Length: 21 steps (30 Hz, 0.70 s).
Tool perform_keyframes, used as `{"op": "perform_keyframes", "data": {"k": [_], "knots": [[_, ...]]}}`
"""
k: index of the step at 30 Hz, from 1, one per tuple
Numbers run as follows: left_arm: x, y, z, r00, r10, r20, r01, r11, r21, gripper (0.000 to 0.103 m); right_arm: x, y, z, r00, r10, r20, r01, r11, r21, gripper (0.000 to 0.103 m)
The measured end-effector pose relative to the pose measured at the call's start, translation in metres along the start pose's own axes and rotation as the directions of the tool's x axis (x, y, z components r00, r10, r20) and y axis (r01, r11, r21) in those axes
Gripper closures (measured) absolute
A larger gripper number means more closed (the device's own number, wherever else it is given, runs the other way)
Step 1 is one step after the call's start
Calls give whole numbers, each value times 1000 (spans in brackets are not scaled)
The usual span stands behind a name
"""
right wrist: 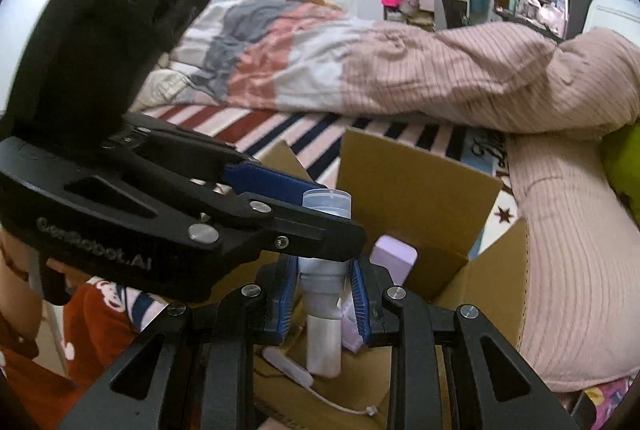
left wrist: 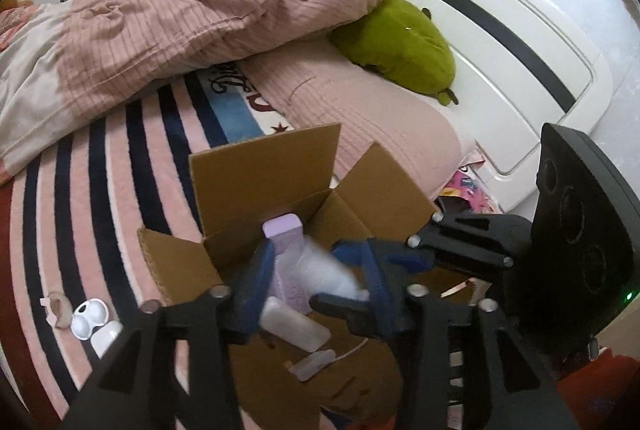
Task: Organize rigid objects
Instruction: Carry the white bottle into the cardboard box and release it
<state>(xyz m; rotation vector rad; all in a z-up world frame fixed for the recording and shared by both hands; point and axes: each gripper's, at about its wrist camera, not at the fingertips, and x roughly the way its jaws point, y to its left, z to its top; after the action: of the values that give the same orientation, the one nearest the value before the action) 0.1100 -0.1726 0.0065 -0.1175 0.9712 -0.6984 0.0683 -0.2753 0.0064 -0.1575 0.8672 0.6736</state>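
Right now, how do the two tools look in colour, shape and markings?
Both tools are black, angular frames with silver rivets and ribbed blue finger pads. The left tool carries pale lettering on its side. The right tool has a broad black plate with round recesses behind it.

- the bed [left wrist: 100,166] carried everything, covered with a blanket striped pink, navy and red.
- an open cardboard box [left wrist: 260,170] sat on the stripes, its flaps standing up.
- a bunched pink ribbed duvet [left wrist: 160,30] lay across the bed behind the box.
- a pink ribbed pillow [left wrist: 360,110] lay just beyond the box, near the white headboard [left wrist: 500,78].
- a green plush toy [left wrist: 400,42] rested by the headboard, partly under the duvet's end.
- left of the box, on the stripes, lay a small white open case [left wrist: 88,318] and, just beside it, a pale ring-shaped piece [left wrist: 58,308].
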Motion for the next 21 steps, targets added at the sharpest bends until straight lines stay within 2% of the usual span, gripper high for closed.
{"op": "perform_keyframes", "data": {"k": [4, 8, 10, 12, 16, 18, 21], "knots": [[-10, 6, -1, 999, 30, 23, -30, 1000, -5, 43, 2, -3, -1, 999, -35, -15, 36, 999, 25, 42], [-28, 14, -5, 997, 56, 56, -55, 998, -17, 42, -1, -4, 3, 1000, -29, -8, 29, 999, 24, 35], [-38, 20, -9, 994, 83, 67, -81, 996, -21, 41, -2, -1, 5, 1000, -25, -7, 26, 999, 22, 15], [-48, 26, -14, 990, 113, 80, -111, 993, -28, 41, -3, 4, 7, 999, -32, 0, 32, 999, 11, 11], [-75, 41, -25, 982, 146, 118, -140, 988, -62, 40, -1, 19, 15, 1000, -29, -6, 29, 999, -24, 8], [-92, 50, -32, 975, 172, 139, -162, 984, -81, 36, 0, 29, 19, 999, -32, -7, 31, 999, -36, 4], [-116, 68, -48, 960, 224, 167, -206, 971, -118, 34, -2, 50, 26, 999, 7, 54, -3, 997, -78, 4]]}}
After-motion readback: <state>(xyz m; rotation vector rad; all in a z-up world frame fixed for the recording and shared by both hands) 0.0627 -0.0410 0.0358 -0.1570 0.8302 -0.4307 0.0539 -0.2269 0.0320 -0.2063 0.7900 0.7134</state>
